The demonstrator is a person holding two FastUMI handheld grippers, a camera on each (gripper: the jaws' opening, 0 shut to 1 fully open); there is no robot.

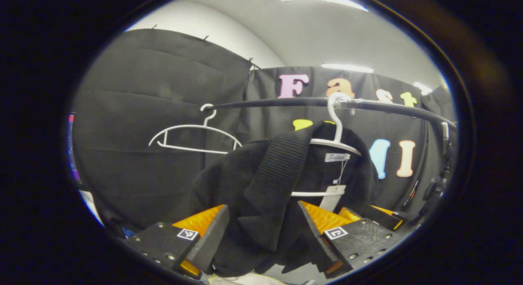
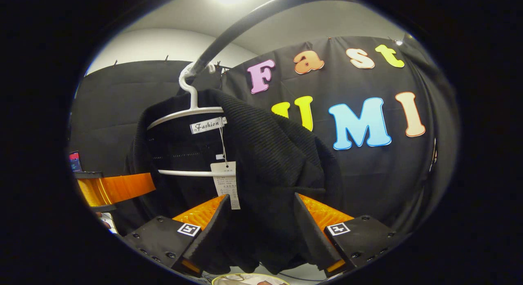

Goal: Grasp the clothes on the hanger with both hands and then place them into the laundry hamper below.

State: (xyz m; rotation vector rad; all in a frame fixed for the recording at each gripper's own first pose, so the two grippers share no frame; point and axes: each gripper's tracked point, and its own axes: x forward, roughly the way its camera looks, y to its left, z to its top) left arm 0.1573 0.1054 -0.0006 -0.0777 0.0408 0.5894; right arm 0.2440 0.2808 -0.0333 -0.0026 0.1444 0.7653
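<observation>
The black garment (image 1: 261, 182) hangs on a white hanger (image 1: 337, 129) hooked over the dark rail (image 1: 286, 102); a second, bare hanger (image 1: 192, 135) hangs further along the same rail; a paper tag (image 2: 225, 182) dangles from the collar.

The left gripper (image 1: 261, 236) has its fingers spread, one each side of a ribbed fold of the garment; cloth fills the gap, yet the fingers look apart rather than pressed in, so I judge it released, poised to close. The right gripper (image 2: 259, 240) stands the same way on the other shoulder of the garment; fingers wide, cloth between them, not yet clamped. In the right gripper view the left gripper shows as an orange bar at the left edge, just beside the garment.

The step in hand is the two-handed grasp; nothing has come off the hanger. The next move calls for both claws to close on the cloth, then lift it clear of the hanger arms before lowering; the hamper rim (image 2: 249, 279) is perhaps glimpsed at the bottom, too little to be sure.
</observation>
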